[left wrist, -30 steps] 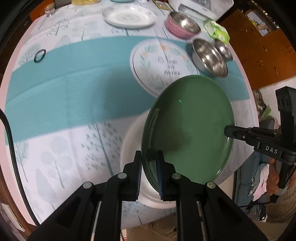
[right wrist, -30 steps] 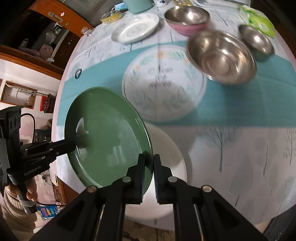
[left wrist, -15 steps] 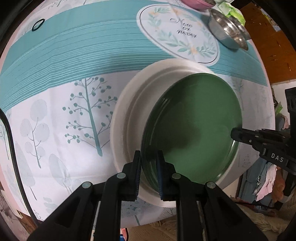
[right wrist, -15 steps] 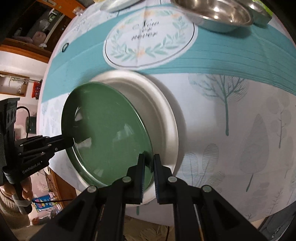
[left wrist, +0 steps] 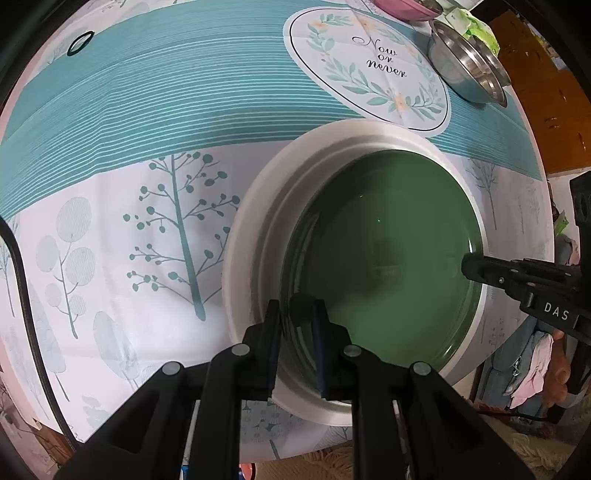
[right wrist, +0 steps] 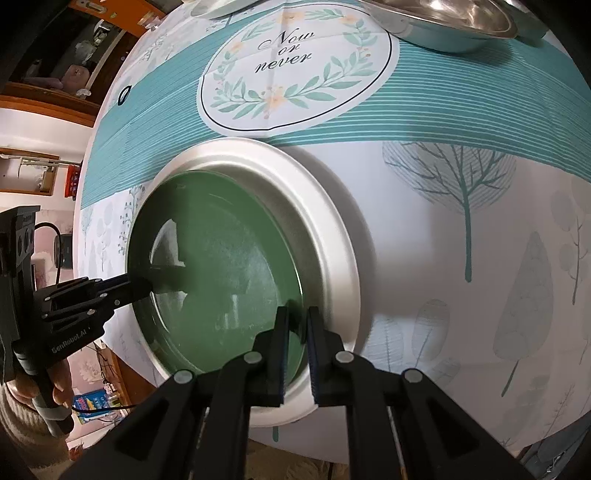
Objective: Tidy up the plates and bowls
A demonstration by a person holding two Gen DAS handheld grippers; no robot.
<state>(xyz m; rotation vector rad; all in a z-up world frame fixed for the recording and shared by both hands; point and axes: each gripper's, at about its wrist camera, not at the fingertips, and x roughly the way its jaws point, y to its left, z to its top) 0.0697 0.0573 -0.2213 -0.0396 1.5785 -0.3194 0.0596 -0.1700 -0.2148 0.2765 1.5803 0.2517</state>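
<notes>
The table, under a cloth with a teal band and printed trees, fills both views. A round "Now or never" print lies on the band at 12 o'clock from the white plate, which sits near the table's front edge. The green plate lies inside the white plate, off-centre: in the left wrist view it sits toward 3 o'clock, leaving a wide white crescent at 9 o'clock; in the right wrist view the crescent shows at 3 o'clock instead. Whether the green plate rests fully flat I cannot tell.

A steel bowl stands at 1 o'clock from the plates, past the print, with a pink bowl and a green packet just beyond it at the frame's top. A black ring lies on the teal band at 10 o'clock, well apart from everything.

The left gripper has its 2 fingers nearly together, pinching the green plate's rim at 6 o'clock in its own view. The right gripper is likewise almost closed on the opposite rim; in the left wrist view it reaches in from 3 o'clock, tip on the green rim. A hand holds the left gripper's handle at 8 o'clock in the right wrist view.
</notes>
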